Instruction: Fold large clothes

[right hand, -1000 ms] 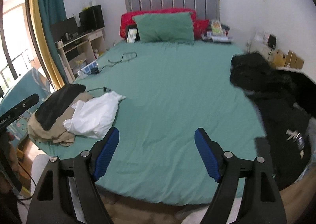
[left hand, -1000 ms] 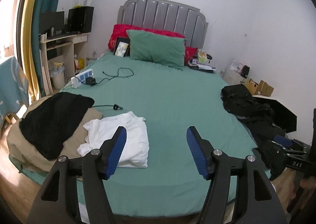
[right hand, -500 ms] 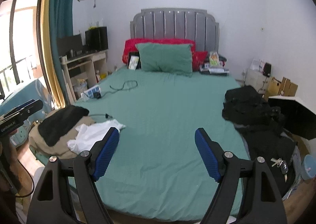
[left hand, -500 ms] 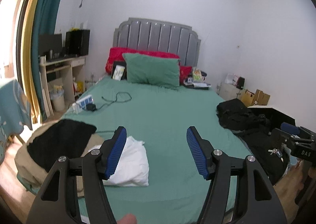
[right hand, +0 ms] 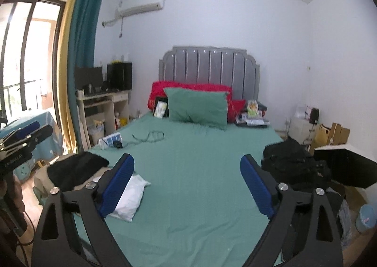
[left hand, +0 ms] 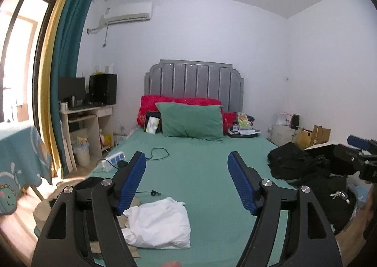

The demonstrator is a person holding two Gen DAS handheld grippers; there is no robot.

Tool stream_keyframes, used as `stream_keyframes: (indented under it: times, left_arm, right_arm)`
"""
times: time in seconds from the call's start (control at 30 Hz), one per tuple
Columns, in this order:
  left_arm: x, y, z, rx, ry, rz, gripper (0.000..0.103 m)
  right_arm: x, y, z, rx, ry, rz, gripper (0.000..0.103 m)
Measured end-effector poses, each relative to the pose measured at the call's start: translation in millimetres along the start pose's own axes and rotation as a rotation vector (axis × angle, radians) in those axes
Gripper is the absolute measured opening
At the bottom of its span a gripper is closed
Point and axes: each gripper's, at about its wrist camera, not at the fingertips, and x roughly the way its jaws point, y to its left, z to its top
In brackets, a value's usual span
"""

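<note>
Both grippers hang above the foot of the bed (left hand: 193, 172), its green sheet smooth with faint creases. The left gripper (left hand: 186, 184) has its jaws spread wide and holds nothing; its ribbed blue pads (left hand: 130, 184) sit on matte black fingers. Just below its left jaw lies a crumpled white garment (left hand: 160, 222), soft and puffy. The right gripper (right hand: 187, 186) also has wide, bare jaws. Beyond its right jaw sprawls a lumpy heap of black clothes (right hand: 294, 168); past its left jaw, a fuzzy black garment (right hand: 75, 168) lies over tan fabric (right hand: 41, 177).
</note>
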Motion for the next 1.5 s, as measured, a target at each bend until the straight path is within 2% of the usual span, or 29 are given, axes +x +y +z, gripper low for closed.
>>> stream_keyframes:
  times: [0.07,0.17,0.3,0.4,0.7,1.0,1.5]
  left_arm:
    - [1.0,-1.0,-3.0,-0.002,0.003,0.005,0.075]
    - [7.9,2.3,-9.3,-0.038,0.029,-0.026,0.075]
    - [7.9,7.3,-17.0,-0.056,0.014,-0.021,0.076]
    - [13.5,9.7,-21.6,-0.061,0.025,-0.015,0.079]
    - [29.1,14.9,-36.4,-0.093,0.079,-0.026,0.079]
    - [39.3,18.5,-43.6,-0.111,0.116,-0.031,0.079]
    - [41.9,21.8,-45.9,-0.114,0.128,-0.02,0.079]
  right_arm:
    - [3.2,1.5,-1.6,0.008,-0.009,0.018,0.092]
    - [12.8,3.3,-6.7,0.025,0.002,0.035,0.093]
    - [27.1,2.2,-18.5,0.044,0.004,0.069,0.093]
    - [40.0,-0.5,-27.2,0.059,0.041,0.067,0.093]
    - [58.0,-11.2,-47.1,0.086,0.092,0.041,0.093]
    - [63.8,-14.2,-48.4,0.09,0.114,0.043,0.093]
    - [62.6,-12.9,-44.2,0.08,0.116,0.053,0.093]
